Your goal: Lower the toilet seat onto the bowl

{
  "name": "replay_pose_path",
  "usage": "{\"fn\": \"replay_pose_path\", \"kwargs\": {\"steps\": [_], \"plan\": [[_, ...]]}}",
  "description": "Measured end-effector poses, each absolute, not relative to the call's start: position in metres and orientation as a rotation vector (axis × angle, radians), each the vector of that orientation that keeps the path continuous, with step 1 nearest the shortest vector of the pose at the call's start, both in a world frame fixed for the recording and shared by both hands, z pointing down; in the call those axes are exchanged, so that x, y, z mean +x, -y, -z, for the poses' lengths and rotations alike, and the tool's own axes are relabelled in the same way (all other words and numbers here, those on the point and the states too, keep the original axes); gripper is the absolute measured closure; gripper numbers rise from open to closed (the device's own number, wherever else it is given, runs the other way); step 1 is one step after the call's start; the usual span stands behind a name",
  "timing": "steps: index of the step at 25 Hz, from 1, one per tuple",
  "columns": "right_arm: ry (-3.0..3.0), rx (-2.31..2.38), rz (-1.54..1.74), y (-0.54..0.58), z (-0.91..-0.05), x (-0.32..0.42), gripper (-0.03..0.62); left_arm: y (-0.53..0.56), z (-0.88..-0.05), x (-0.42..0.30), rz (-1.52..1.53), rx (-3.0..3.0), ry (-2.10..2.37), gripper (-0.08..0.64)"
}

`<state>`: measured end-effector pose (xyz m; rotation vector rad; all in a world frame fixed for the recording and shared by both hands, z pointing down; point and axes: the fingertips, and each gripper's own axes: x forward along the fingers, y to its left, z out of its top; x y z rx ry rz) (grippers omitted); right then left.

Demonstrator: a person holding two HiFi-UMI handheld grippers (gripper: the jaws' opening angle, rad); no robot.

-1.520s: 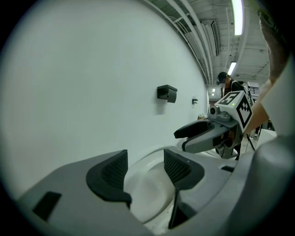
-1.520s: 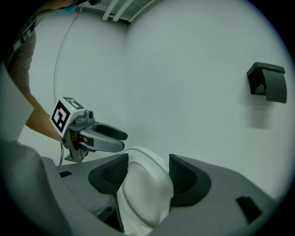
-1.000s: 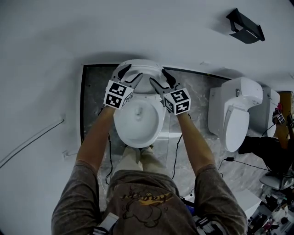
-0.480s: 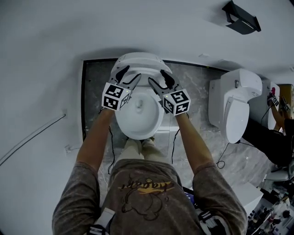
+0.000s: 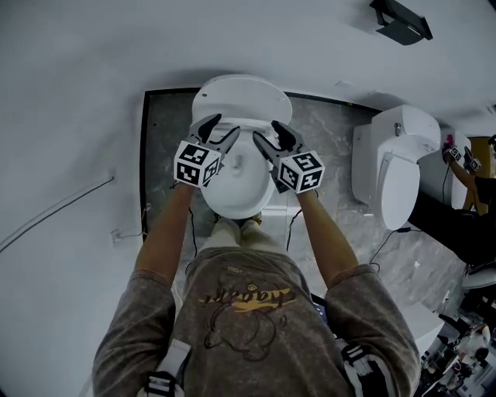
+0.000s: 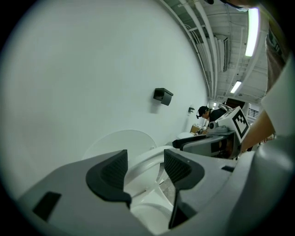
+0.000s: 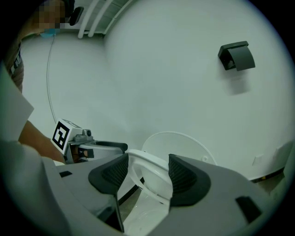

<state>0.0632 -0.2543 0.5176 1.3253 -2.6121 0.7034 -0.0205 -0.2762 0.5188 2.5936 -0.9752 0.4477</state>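
Note:
A white toilet stands against the wall with its lid (image 5: 242, 94) upright. The toilet seat (image 5: 246, 138) is tilted partway over the bowl (image 5: 236, 194). My left gripper (image 5: 223, 124) clasps the seat's left rim, and my right gripper (image 5: 266, 130) clasps its right rim. In the left gripper view the seat (image 6: 146, 159) fills the gap between the dark pads of the left gripper (image 6: 145, 162). The right gripper view shows the seat rim (image 7: 145, 162) between the pads of the right gripper (image 7: 148, 169), with the lid (image 7: 184, 143) behind it.
A second toilet (image 5: 399, 170) stands to the right on the dark marbled floor (image 5: 167, 139). A black holder (image 5: 401, 22) is fixed on the white wall. A cable (image 5: 54, 221) runs along the left. Another person (image 5: 465, 225) works at the far right.
Both grippers have come down and toward me with the seat between them. More of the upright lid now shows behind them.

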Motion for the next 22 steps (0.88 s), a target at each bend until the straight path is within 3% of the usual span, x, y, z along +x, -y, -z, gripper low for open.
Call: {"fn": "replay_pose_path", "kwargs": {"steps": [5, 9, 13, 19, 22], "plan": [[2.606, 1.340, -0.796, 0.229, -0.521, 0.065, 0.322, 0.249, -0.521, -0.028, -0.414, 2.548, 0.931, 0.321], [2.596, 1.340, -0.853, 0.210, -0.526, 0.067, 0.359, 0.230, -0.525, -0.034, -0.413, 2.503, 0.895, 0.341], [2.574, 1.326, -0.924, 0.193, -0.535, 0.071, 0.415, 0.213, -0.532, -0.041, -0.417, 2.451, 0.873, 0.381], [2.502, 1.329, -0.972, 0.167, -0.552, 0.076, 0.517, 0.190, -0.548, -0.054, -0.488, 2.399, 0.925, 0.508], [2.467, 1.339, -0.981, 0.153, -0.559, 0.076, 0.552, 0.174, -0.554, -0.058, -0.497, 2.379, 0.930, 0.512]]}}
